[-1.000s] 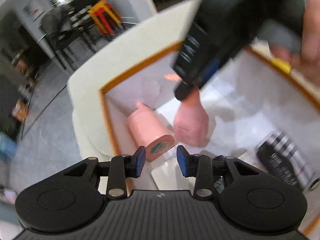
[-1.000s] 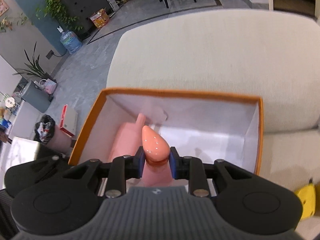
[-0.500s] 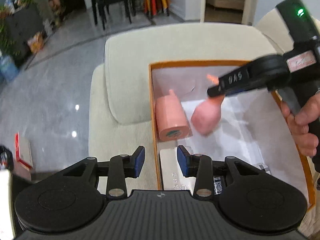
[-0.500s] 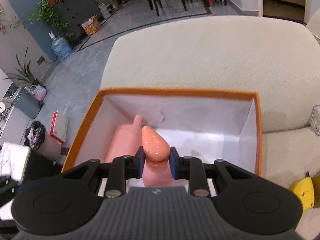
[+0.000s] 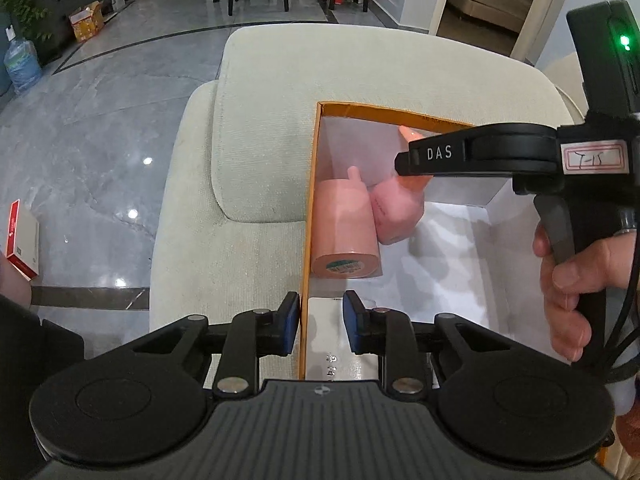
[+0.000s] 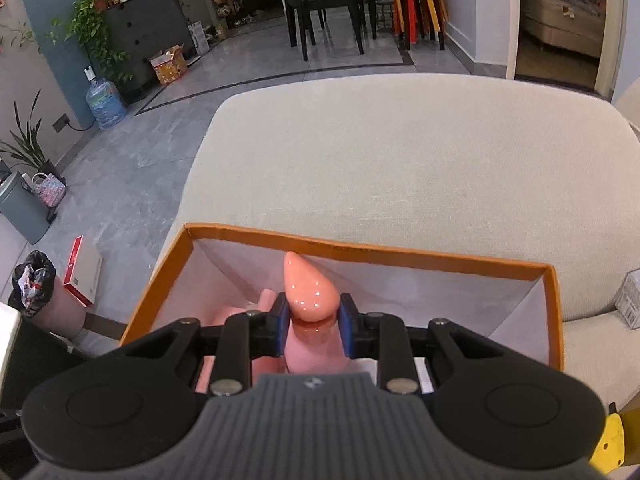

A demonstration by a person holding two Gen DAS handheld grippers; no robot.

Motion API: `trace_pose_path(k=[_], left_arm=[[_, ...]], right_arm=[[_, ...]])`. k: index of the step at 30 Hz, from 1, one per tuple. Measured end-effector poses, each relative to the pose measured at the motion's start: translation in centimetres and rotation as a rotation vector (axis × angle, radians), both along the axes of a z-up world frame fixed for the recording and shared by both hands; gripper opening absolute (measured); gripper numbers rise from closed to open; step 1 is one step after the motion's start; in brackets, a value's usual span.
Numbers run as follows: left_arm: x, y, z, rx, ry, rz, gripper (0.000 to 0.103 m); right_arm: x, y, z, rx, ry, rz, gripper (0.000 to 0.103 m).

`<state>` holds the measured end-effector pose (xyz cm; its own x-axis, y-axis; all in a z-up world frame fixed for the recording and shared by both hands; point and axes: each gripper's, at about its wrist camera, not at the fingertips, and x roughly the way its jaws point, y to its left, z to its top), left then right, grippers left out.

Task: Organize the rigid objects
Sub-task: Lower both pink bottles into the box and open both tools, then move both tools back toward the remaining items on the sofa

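Observation:
An orange-rimmed box (image 5: 312, 200) with a white inside sits on a beige sofa. A pink cylinder bottle (image 5: 344, 236) lies along its left wall. My right gripper (image 5: 412, 160) is shut on the peach teardrop cap (image 6: 310, 292) of a second pink bottle (image 5: 396, 216). That bottle hangs in the box right against the lying one. My left gripper (image 5: 320, 320) hovers over the box's near left wall. Its jaws are closing, with the wall's edge and a white flat box (image 5: 340, 344) showing between the pads, neither visibly touched.
A hand (image 5: 572, 272) holds the right gripper's handle over the box's right side. A red and white carton (image 5: 22, 240) lies on the grey floor to the left. A small white box (image 6: 632, 300) and a yellow object (image 6: 616, 440) sit on the sofa to the right.
The left wrist view rolled until the box stands square in it, and the left jaws narrowed a little. The right gripper carried the pink bottle left, up against the lying bottle.

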<state>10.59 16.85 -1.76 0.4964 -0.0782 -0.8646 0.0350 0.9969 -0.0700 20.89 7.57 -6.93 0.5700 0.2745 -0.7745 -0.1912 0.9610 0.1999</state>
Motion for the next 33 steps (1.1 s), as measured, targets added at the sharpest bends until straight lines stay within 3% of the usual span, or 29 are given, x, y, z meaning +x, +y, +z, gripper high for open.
trace_pose_path(k=[6,9,16,19,23,33], left_arm=[[-0.3,-0.1,0.7,0.001,-0.025,0.020,0.030],[-0.7,-0.1,1.5,0.018,-0.039,0.040,0.030],[-2.4,-2.5,5.1,0.043,-0.122,0.015,0.030],[-3.0,-4.7,6.4,0.003,-0.145,-0.021,0.030],[-3.6,-8.7,7.2,-0.087,-0.167,-0.118,0.030],[-3.3,-20.9,5.3,-0.129,-0.152,-0.402,0.030]], right_arm=[[0.2,-0.7,0.3,0.069,0.043,0.038,0.034],[-0.3,-1.1,1.1,0.083,0.029,0.047,0.048],[-3.4,-3.8,4.3,0.120,-0.003,0.039,0.049],[-5.3,-6.2,5.6,0.142,-0.018,0.025,0.049],[-8.1,-10.3,6.8,0.151,-0.034,-0.006,0.049],[-12.4,-22.3,6.9,-0.010,-0.007,-0.065,0.049]])
